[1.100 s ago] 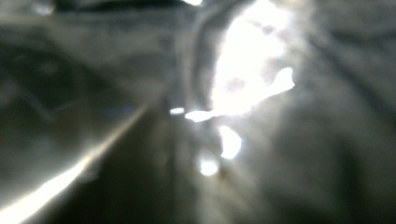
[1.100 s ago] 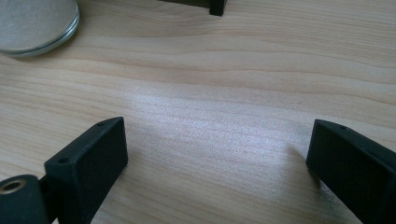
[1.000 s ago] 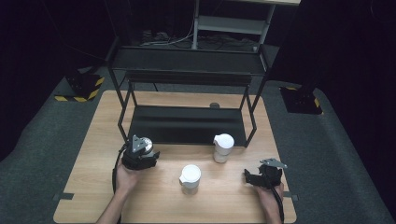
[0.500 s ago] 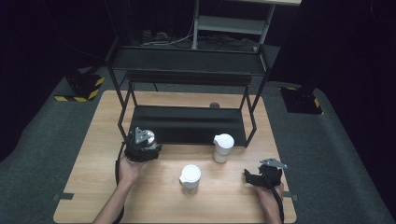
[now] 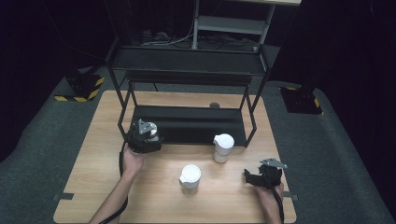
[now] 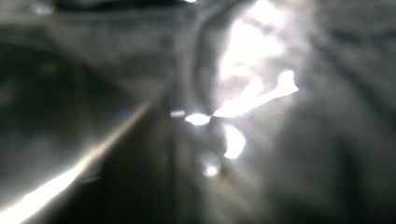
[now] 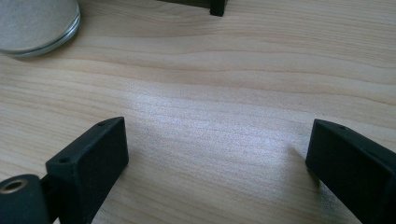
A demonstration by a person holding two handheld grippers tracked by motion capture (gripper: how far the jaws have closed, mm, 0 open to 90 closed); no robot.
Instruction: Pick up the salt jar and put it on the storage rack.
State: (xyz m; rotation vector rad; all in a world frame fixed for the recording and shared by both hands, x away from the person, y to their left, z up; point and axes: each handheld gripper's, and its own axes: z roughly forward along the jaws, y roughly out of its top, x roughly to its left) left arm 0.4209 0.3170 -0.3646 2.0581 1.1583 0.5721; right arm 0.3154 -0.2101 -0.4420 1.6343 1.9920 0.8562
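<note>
Two white lidded cups stand on the wooden table, one beside the rack's right front leg and one nearer the front. My left gripper hovers at the front left of the rack's lower shelf. It is shut on a pale grey round thing, seemingly a cup. Its own view is a close blur of shiny grey surface. My right gripper rests low at the front right, open, with bare wood between its jaws.
A black two-level rack takes up the back half of the table. In the right gripper view a round pale cup base sits at top left and a black rack foot at top. Grey carpet surrounds the table.
My left hand has carried its gripper away from the person, toward the rack's lower shelf. The right gripper and both white cups have kept still.
</note>
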